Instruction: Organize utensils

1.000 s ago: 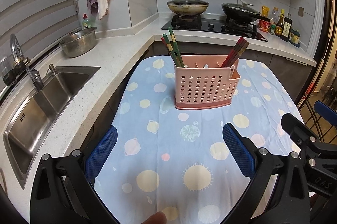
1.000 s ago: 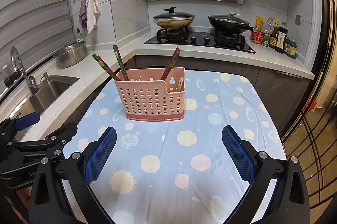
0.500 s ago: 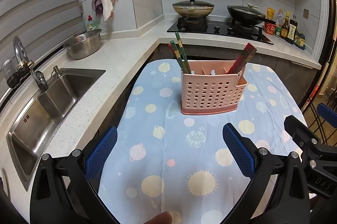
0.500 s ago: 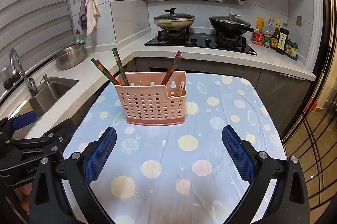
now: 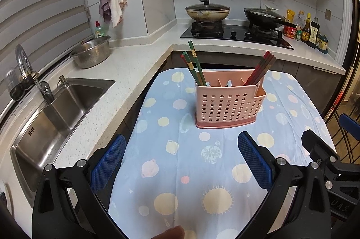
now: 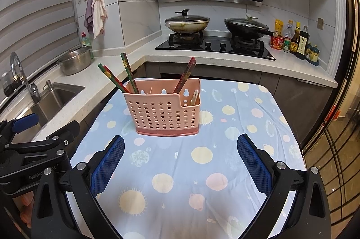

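A pink perforated utensil holder (image 5: 228, 101) (image 6: 163, 107) stands on a blue dotted tablecloth (image 5: 180, 162) (image 6: 238, 133). Green chopsticks (image 5: 195, 65) (image 6: 128, 71) lean in its left compartment. Dark red chopsticks (image 5: 262, 68) (image 6: 186, 74) lean in its right part. A pale utensil tip (image 6: 194, 97) shows in the low side pocket. My left gripper (image 5: 181, 159) is open and empty, held above the cloth short of the holder. My right gripper (image 6: 180, 156) is open and empty, likewise short of the holder. Each gripper shows at the edge of the other's view.
A steel sink (image 5: 60, 104) with a tap (image 5: 24, 68) lies to the left in a white counter. A steel bowl (image 5: 92, 54) sits behind it. A stove (image 5: 234, 32) with two pans (image 6: 187, 23) is at the back, sauce bottles (image 6: 299, 41) to its right.
Both grippers have drawn back and risen a little, so the holder sits slightly farther away. Both stay open and empty. The holder and chopsticks have not moved.
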A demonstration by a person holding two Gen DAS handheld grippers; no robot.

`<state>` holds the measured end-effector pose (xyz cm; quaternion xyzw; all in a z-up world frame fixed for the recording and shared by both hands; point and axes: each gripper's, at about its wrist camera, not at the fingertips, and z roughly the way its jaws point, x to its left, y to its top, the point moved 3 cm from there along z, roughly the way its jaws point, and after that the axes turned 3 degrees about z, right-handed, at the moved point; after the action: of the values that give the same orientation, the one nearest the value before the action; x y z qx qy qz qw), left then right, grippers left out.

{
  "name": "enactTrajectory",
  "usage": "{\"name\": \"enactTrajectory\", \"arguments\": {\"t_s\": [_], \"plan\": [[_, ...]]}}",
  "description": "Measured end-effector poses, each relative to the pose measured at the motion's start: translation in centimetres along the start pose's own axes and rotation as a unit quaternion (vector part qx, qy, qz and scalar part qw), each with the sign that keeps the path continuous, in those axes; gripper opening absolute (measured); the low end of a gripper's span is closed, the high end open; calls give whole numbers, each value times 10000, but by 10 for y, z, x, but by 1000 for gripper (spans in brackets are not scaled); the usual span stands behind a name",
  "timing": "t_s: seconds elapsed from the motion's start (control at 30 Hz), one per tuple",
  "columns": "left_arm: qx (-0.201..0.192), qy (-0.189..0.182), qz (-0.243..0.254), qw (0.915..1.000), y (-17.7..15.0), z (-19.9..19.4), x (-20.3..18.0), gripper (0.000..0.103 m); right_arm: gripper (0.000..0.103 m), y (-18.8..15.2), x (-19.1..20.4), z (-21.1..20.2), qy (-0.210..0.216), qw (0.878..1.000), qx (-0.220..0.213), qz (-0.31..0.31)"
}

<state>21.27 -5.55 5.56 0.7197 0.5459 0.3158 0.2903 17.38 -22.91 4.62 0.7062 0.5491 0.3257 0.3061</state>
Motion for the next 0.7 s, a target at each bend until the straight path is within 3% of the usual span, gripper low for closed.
{"name": "enactTrajectory", "arguments": {"t_s": [0.7], "plan": [[43,58,-31,10000,4,8,1,96,97,4,0,8,30,10000,30,4]]}}
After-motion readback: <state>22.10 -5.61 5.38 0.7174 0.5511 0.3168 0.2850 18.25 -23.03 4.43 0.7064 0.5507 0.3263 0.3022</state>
